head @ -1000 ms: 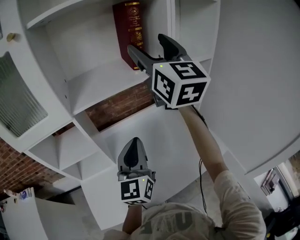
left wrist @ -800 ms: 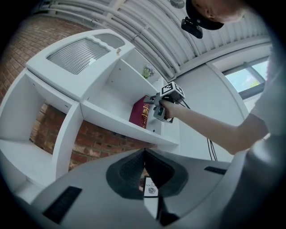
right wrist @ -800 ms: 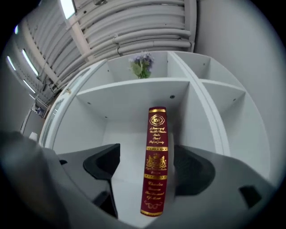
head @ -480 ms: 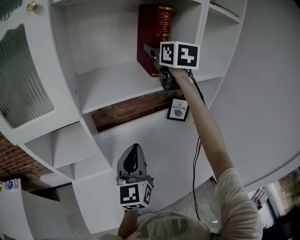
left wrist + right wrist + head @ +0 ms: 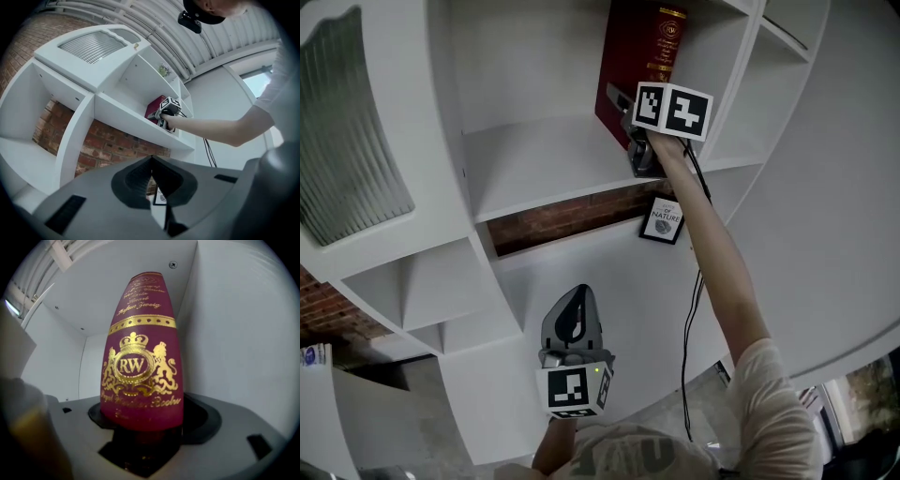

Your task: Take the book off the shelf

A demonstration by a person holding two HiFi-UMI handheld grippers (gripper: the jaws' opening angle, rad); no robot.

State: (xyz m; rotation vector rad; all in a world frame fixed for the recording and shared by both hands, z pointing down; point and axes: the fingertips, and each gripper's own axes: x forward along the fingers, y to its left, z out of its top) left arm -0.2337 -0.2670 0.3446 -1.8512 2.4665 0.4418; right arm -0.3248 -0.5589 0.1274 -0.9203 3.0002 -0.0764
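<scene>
**Desk:** Overhead, then, where is the book (image 5: 635, 56) sitting?

**Photographer:** It is standing upright at the right end of the white shelf (image 5: 534, 159), just beside the compartment's side wall, with its spine facing out. The right gripper (image 5: 628, 108) is reaching up to it on an outstretched arm.

**Desk:** Is it gripping?

**Photographer:** Its fingers (image 5: 220, 423) are sitting either side of the lower spine. The maroon cover with its gold crest is filling the gap between them, so I am reading the book as clamped. The left gripper (image 5: 572, 314) is hanging low, well apart from the shelf, with its fingers pressed together on nothing.

**Desk:** How is the volume likely to be handling?

**Photographer:** It is looking like a thick hardback, so probably stiff and fairly heavy for a hold taken at one end. The cover is appearing matte rather than slick. Since the grip is sitting low, the top may be wanting to tip outward as the book is leaving the board. Squeezing across both covers and drawing it straight out is seeming the safest course.
</scene>
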